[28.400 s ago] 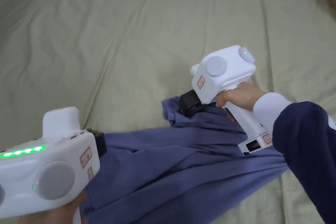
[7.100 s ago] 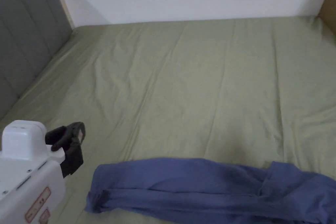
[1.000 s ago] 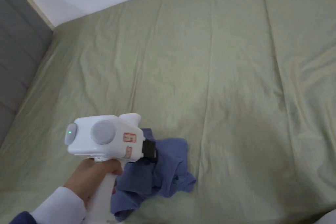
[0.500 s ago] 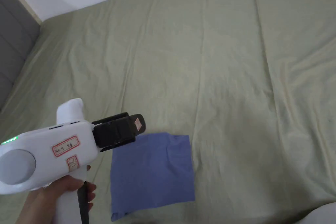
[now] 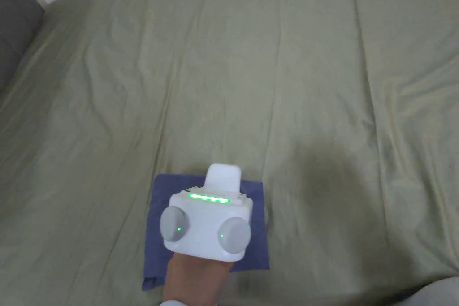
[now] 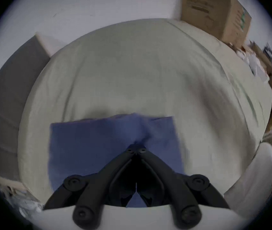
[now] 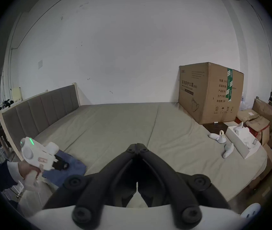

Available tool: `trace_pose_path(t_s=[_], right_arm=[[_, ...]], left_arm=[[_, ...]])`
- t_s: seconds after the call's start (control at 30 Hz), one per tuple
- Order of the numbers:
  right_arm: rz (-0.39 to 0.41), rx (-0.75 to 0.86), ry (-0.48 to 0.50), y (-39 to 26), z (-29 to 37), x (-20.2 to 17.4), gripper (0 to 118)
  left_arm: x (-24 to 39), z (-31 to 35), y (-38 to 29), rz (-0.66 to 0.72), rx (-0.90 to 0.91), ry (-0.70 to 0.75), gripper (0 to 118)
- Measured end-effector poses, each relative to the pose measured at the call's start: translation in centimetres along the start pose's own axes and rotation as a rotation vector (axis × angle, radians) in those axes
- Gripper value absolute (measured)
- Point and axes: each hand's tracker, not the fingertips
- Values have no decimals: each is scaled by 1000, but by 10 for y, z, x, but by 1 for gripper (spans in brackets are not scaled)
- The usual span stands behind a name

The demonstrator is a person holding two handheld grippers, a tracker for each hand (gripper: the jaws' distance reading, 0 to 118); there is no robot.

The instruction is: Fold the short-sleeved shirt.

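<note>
The blue shirt (image 5: 259, 239) lies folded into a small flat rectangle near the front edge of the green bed sheet (image 5: 291, 96). My left gripper's white housing (image 5: 206, 221) sits over the middle of the shirt and hides the jaws from above. In the left gripper view the left gripper (image 6: 136, 148) is shut, its tips down on the shirt (image 6: 90, 142) beside a slight crease. From the right gripper view the left gripper (image 7: 64, 164) rests low on the shirt (image 7: 75, 167). My right gripper (image 7: 137, 144) is shut on nothing, held off to the right over the bed's front.
A large cardboard box (image 7: 210, 92) stands at the bed's far right corner. A grey padded headboard (image 7: 40, 110) runs along the left side. White handheld devices (image 7: 219, 137) and a white box (image 7: 243, 140) lie at the right edge. Wide bare sheet lies beyond the shirt.
A second ago the shirt hung bunched by a gripper; it now lies as a flat rectangle. Since half a second ago the left gripper has moved from the shirt's left onto its middle.
</note>
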Motion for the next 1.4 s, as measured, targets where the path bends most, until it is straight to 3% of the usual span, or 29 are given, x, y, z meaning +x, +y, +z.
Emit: trace_pose_path(t_s=[0.13, 0.27, 0.4, 0.5, 0.6, 0.77, 0.93, 1.13, 1.17, 1.23, 1.3, 1.37, 1.4], right_arm=[[-13, -18, -1, -2, -6, 0, 0], [-3, -32, 32, -2, -12, -8, 0], [48, -72, 133, -3, -25, -33, 0], [73, -101, 253, -6, -43, -67, 0], [85, -165, 401, -22, -75, -113, 0], [123, -409, 570, -92, -150, -197, 0], [163, -603, 535, -153, -194, -225, 0], [127, -609, 539, -148, -197, -221, 0], [135, -611, 540, -147, -196, -221, 0], [147, -614, 542, -146, -196, -221, 0], [156, -617, 544, -145, -196, -222, 0], [161, -620, 545, -144, -197, -223, 0], [163, -621, 544, -145, -197, -223, 0]], left_arm=[[34, -10, 10, -83, 34, -57, 0], [42, 19, 18, -34, 71, -312, 0], [-9, 88, 9, 88, 196, -483, 0], [-76, 127, -12, 188, 265, -473, 0], [-140, 144, -38, 343, 320, -373, 0], [-198, 144, -74, 399, 297, -164, 0], [-220, 131, -91, 433, 274, -172, 0], [-237, 89, -100, 479, 220, -345, 1], [-243, 79, -100, 477, 221, -465, 20], [-250, 61, -96, 464, 191, -601, 118], [-263, 44, -101, 458, 218, -693, 107], [-271, 26, -91, 471, 158, -823, 118], [-277, 11, -91, 489, 137, -895, 118]])
